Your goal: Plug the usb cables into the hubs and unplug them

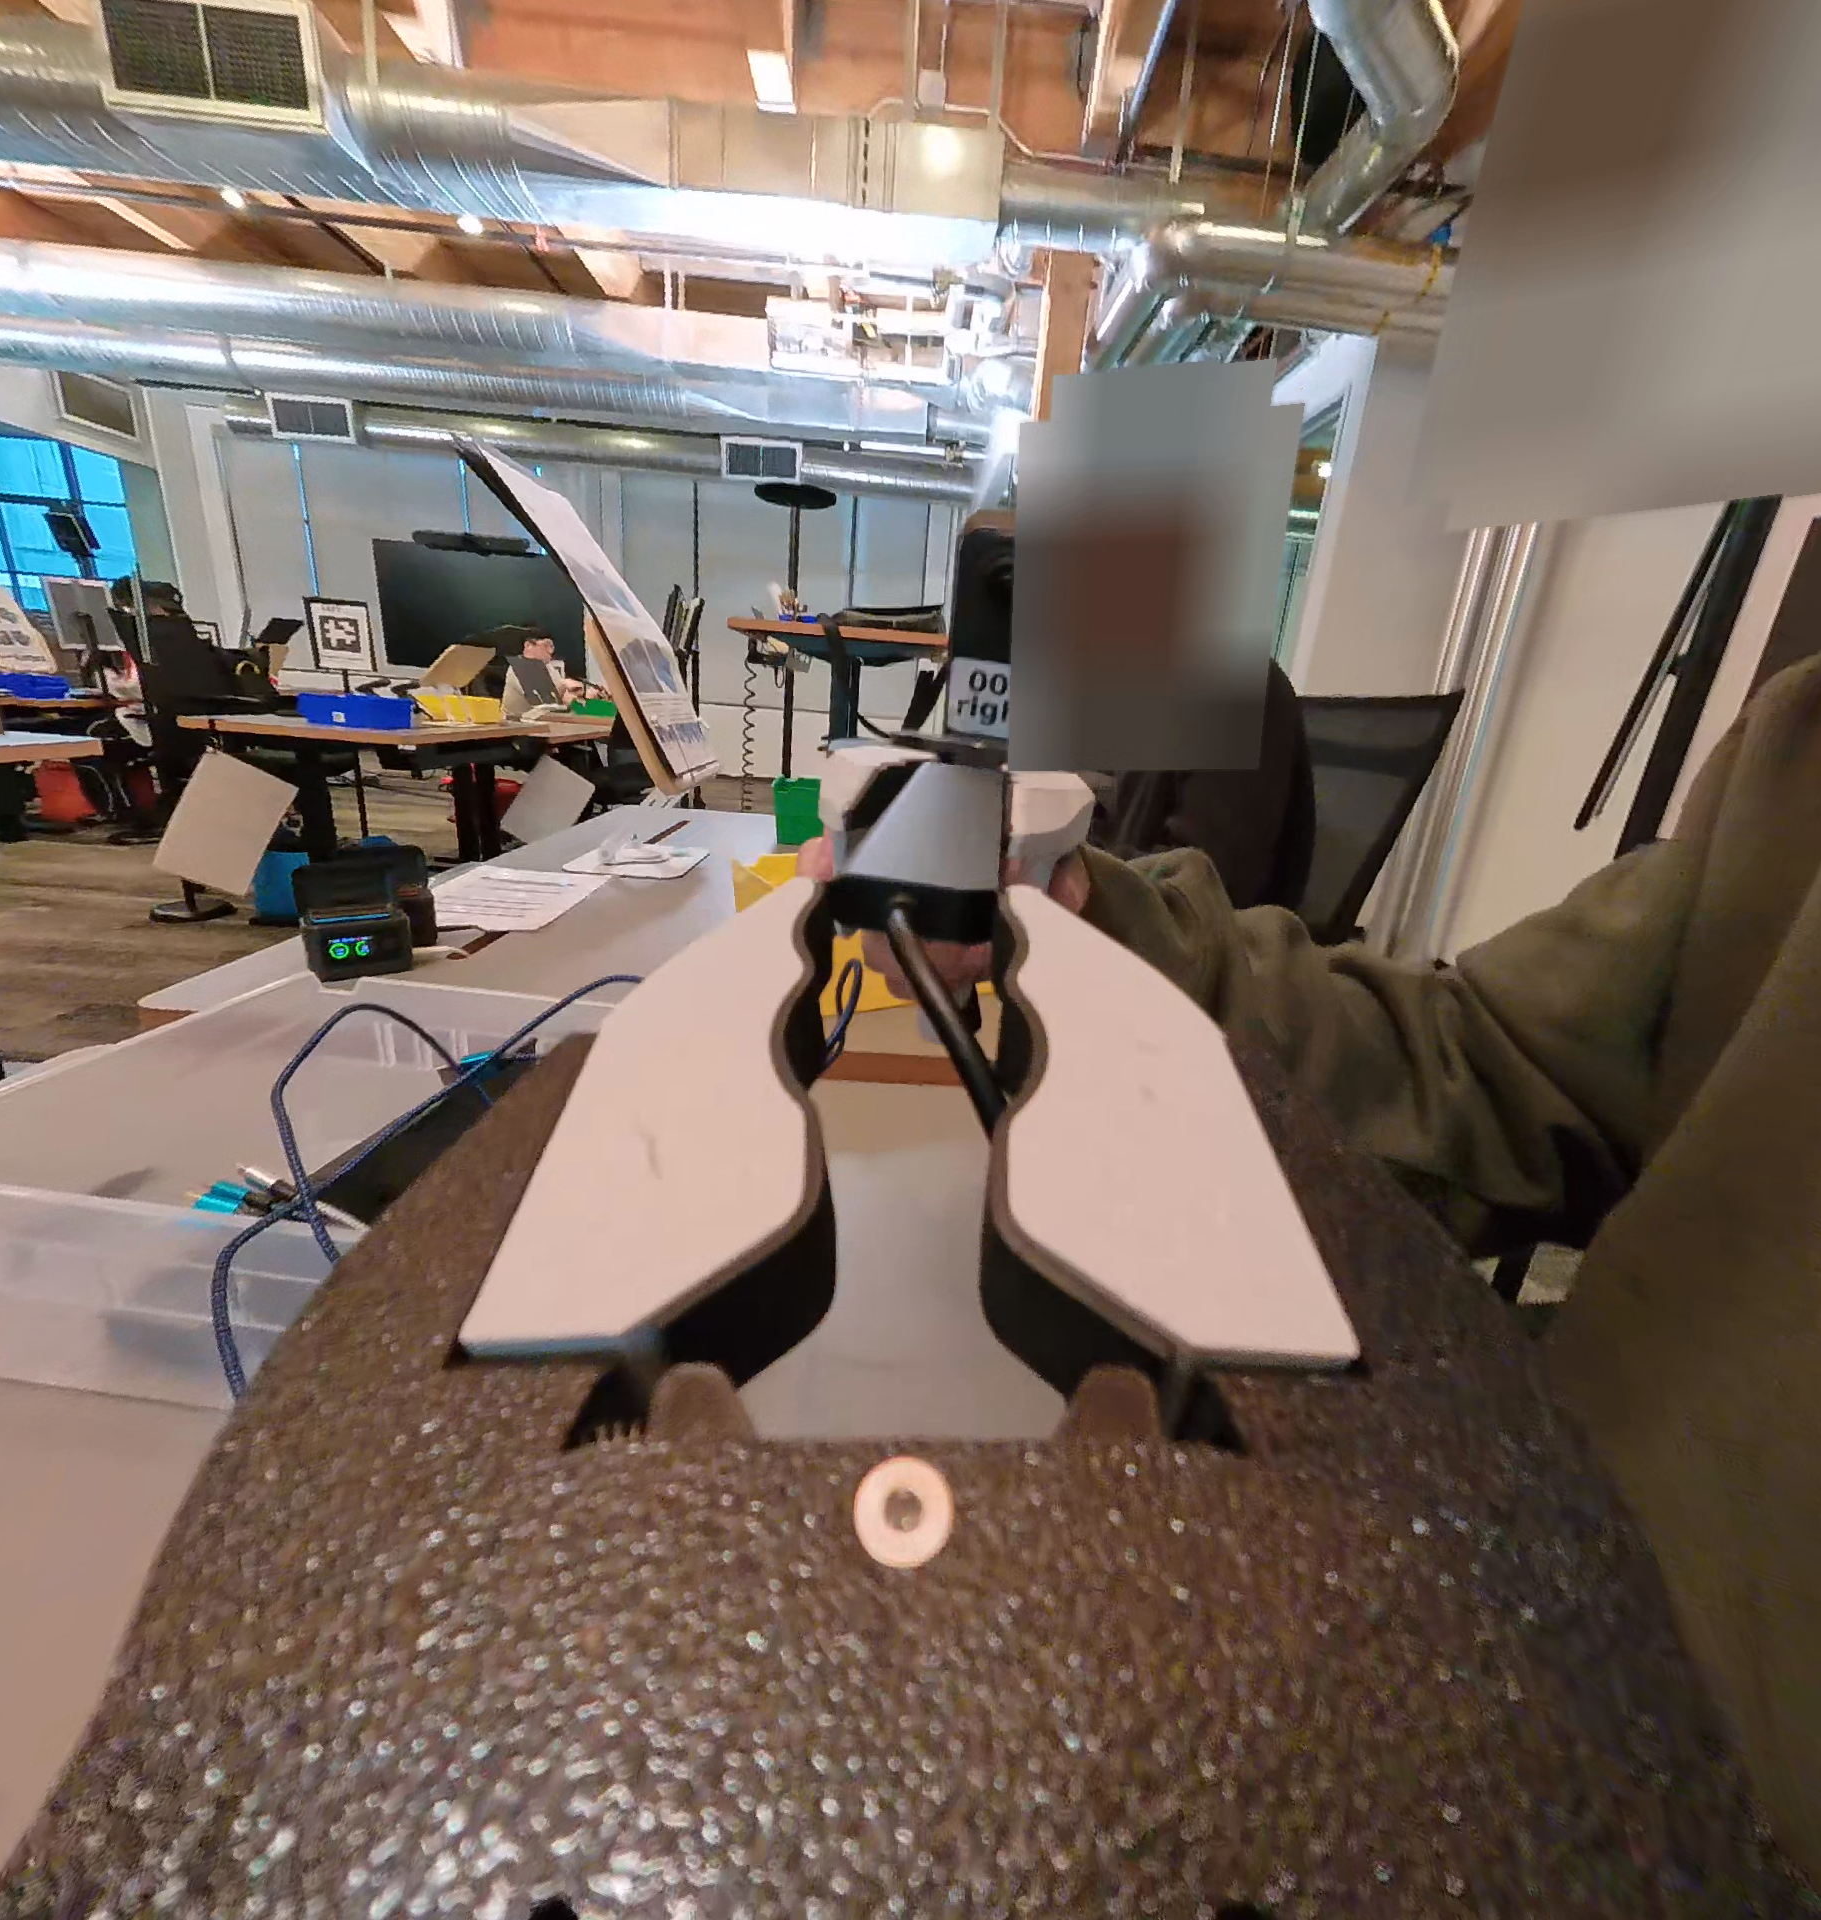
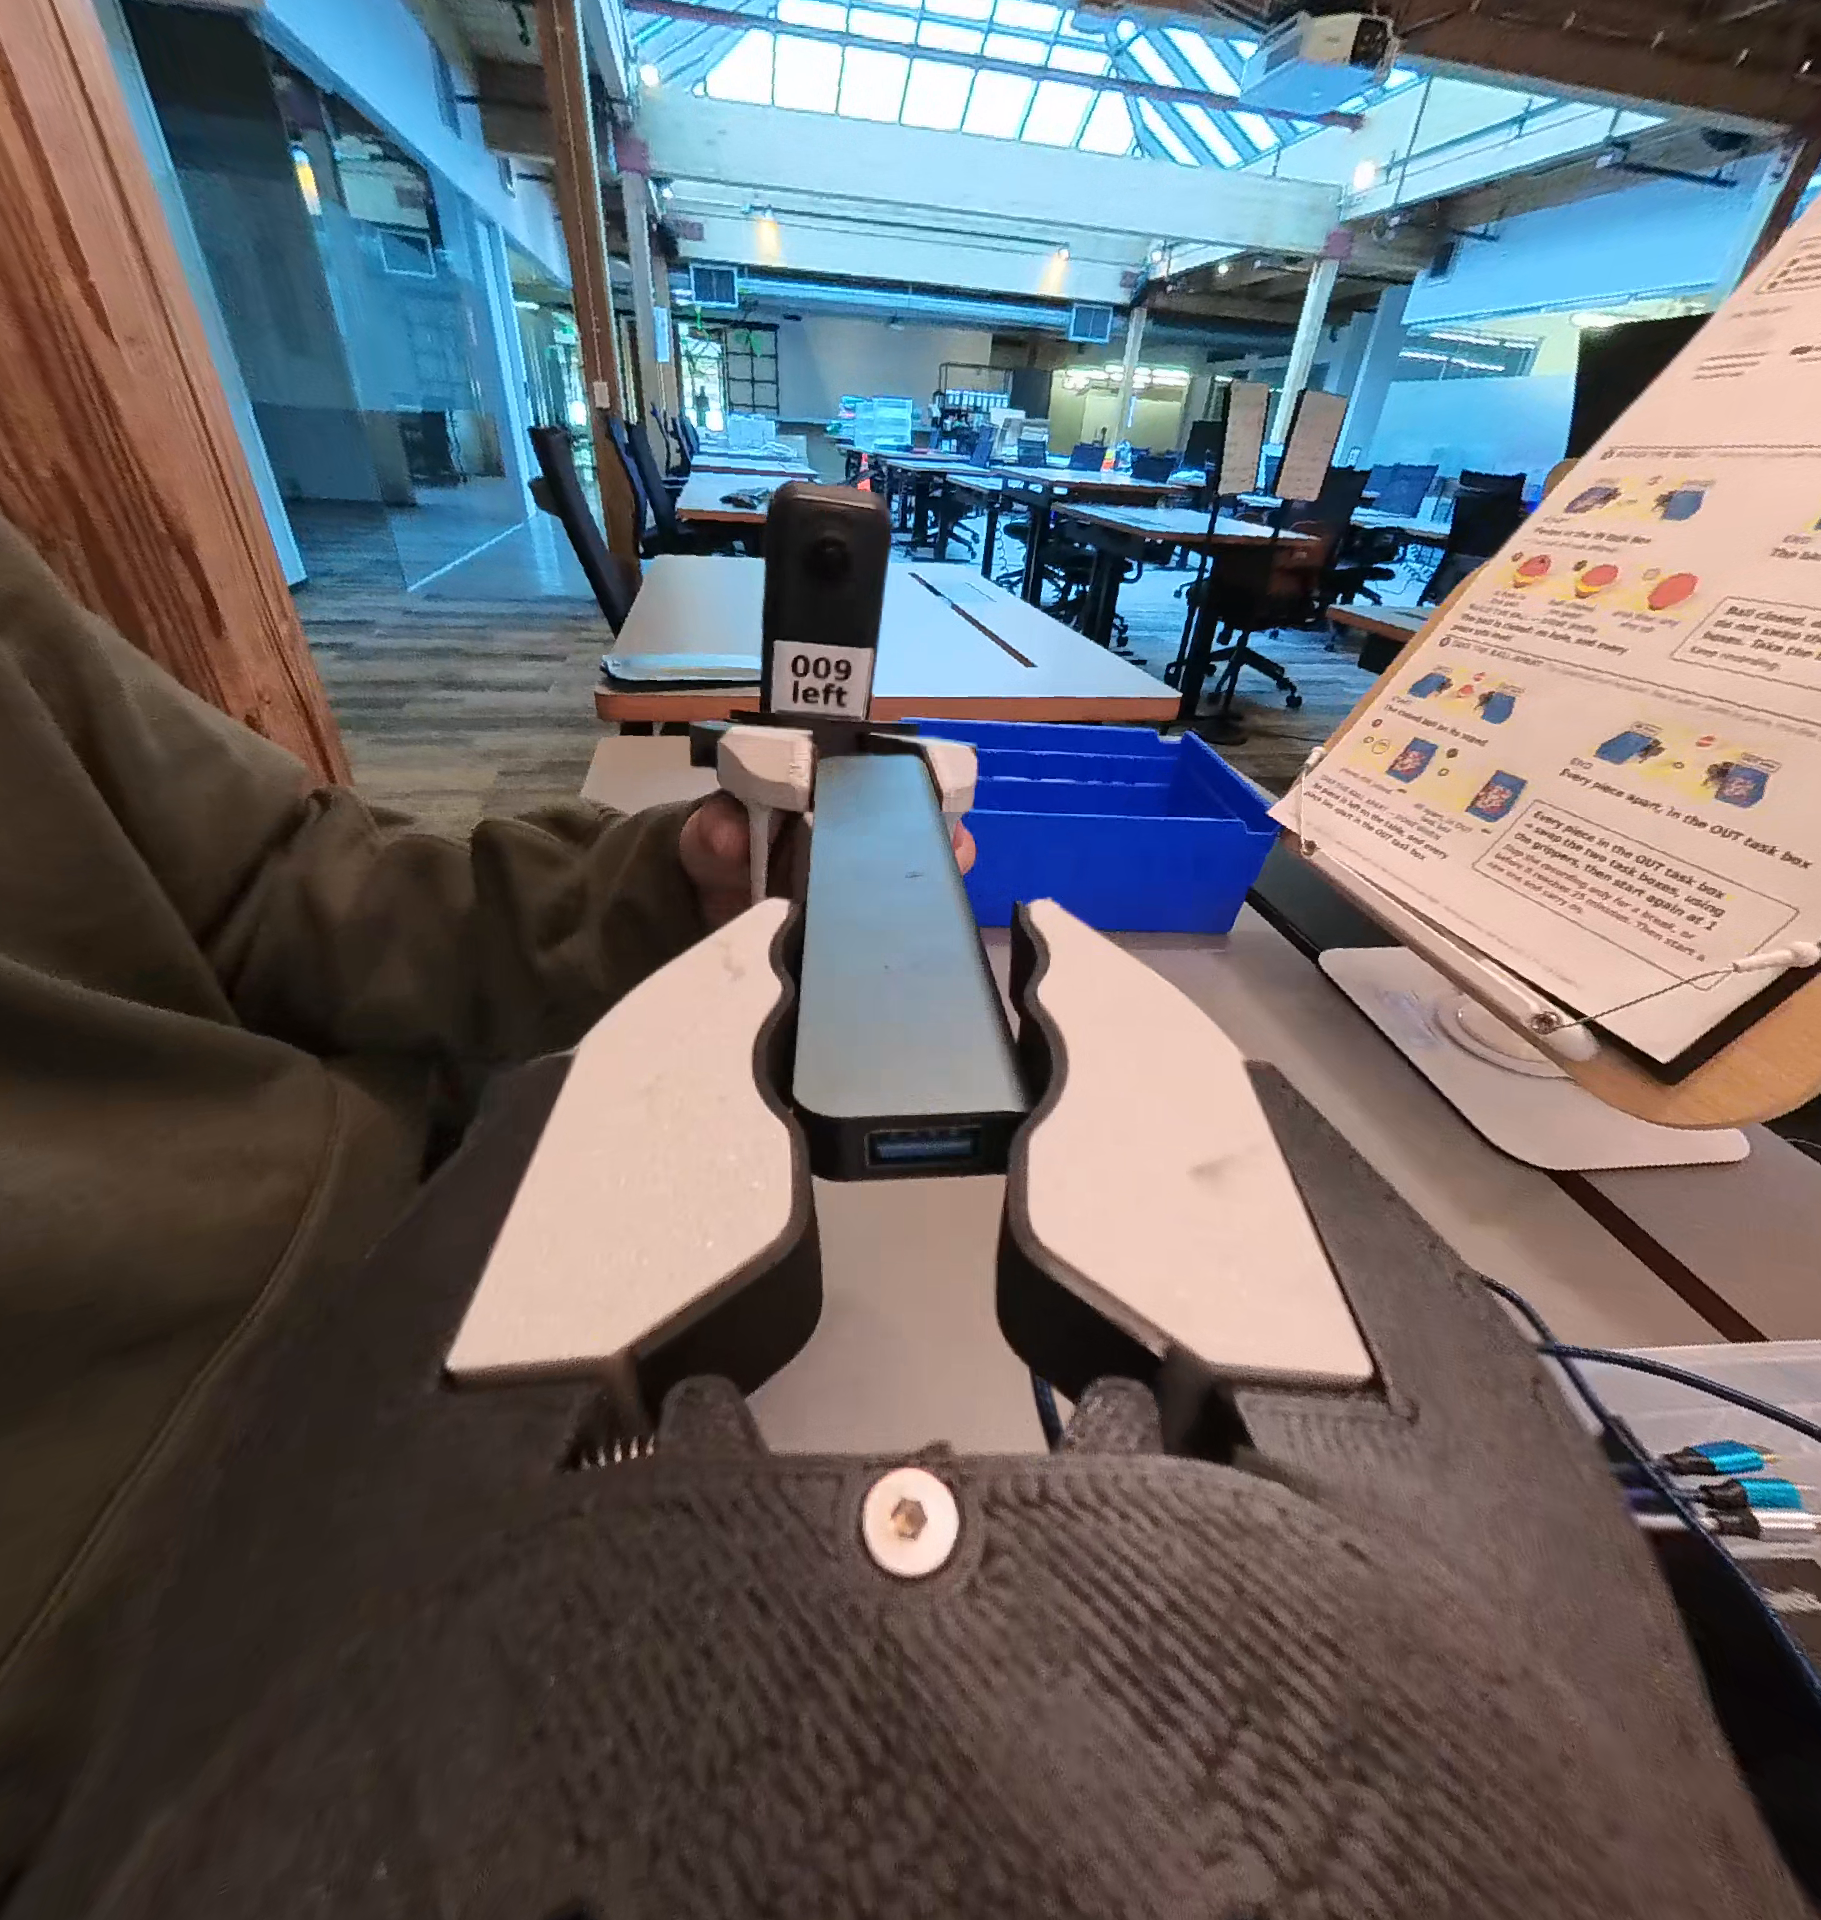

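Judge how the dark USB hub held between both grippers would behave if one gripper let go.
The hub looks like a rigid, smooth bar, so it probably would not sag but might pivot or slip. Its black cable looks flexible and could tug on that end.

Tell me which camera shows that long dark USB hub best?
The right wrist view: the USB hub stretches along its whole top face, its blue end port facing the camera. The left wrist view shows only the hub's cable end, foreshortened, with its black cable trailing out.

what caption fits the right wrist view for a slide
Right gripper and left gripper clamp opposite ends of a dark USB hub, its blue port facing the camera.
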The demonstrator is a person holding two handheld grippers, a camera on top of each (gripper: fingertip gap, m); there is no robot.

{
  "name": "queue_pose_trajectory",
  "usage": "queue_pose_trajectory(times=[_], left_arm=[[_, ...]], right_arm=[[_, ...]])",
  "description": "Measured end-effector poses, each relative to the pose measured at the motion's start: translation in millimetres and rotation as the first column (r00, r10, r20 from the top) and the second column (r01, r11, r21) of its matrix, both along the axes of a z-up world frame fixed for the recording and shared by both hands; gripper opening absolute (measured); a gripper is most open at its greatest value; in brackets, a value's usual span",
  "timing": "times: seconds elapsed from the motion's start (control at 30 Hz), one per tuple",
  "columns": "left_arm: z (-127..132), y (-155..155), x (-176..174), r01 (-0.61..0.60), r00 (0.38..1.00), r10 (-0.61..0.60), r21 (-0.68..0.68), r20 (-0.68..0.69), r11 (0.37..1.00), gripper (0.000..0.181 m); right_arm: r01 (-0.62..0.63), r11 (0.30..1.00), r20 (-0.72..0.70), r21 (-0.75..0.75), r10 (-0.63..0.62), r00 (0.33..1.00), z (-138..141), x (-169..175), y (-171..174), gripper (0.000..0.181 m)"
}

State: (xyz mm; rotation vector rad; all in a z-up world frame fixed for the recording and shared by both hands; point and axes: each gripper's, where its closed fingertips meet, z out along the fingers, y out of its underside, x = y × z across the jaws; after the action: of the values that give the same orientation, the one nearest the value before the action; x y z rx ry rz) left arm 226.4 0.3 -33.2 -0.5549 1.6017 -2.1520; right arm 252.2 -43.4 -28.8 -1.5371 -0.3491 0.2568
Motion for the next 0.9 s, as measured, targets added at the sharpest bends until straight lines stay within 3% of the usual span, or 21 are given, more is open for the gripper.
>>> queue_pose_trajectory(times=[0.17,0.3,0.4,0.43,0.57,0.67,0.73,0.8,0.87,0.9], left_arm=[[-1,-2,-1,0.009,1.0,-0.009,0.035,0.003,0.999,0.028],[5,5,8,-0.128,0.99,0.126,0.036,0.063,0.991,0.04],[-7,19,15,-0.265,0.964,0.262,0.121,0.04,0.957,0.055],[-15,25,15,-0.305,0.952,0.304,0.166,0.031,0.938,0.057],[-61,48,8,-0.395,0.901,0.43,0.307,-0.054,0.866,0.057],[-103,74,4,-0.457,0.822,0.543,0.371,-0.17,0.808,0.057],[-116,81,-2,-0.479,0.799,0.566,0.352,-0.203,0.804,0.057],[-125,83,-6,-0.475,0.792,0.558,0.324,-0.248,0.818,0.056],[-129,86,-9,-0.487,0.782,0.563,0.301,-0.268,0.82,0.056],[-129,86,-11,-0.484,0.785,0.557,0.292,-0.272,0.825,0.055]], right_arm=[[-0.017,1.0,0.012,-0.003,0.017,1.0,4,-3,-2,0.036],[0.07,0.997,0.027,0.013,-0.071,0.997,18,15,-4,0.036],[0.207,0.978,0.047,0.019,-0.208,0.977,40,59,-17,0.035],[0.316,0.949,0.084,0.026,-0.317,0.945,51,84,-23,0.035],[0.667,0.727,0.316,-0.165,-0.601,0.734,63,197,-40,0.035],[0.778,0.522,0.596,-0.35,-0.516,0.615,47,259,-40,0.035],[0.809,0.419,0.706,-0.412,-0.415,0.575,39,288,-32,0.035],[0.808,0.36,0.758,-0.466,-0.307,0.575,29,306,-22,0.035],[0.764,0.352,0.742,-0.54,-0.23,0.63,15,308,-4,0.036],[0.767,0.35,0.763,-0.538,-0.183,0.619,7,312,4,0.036]])
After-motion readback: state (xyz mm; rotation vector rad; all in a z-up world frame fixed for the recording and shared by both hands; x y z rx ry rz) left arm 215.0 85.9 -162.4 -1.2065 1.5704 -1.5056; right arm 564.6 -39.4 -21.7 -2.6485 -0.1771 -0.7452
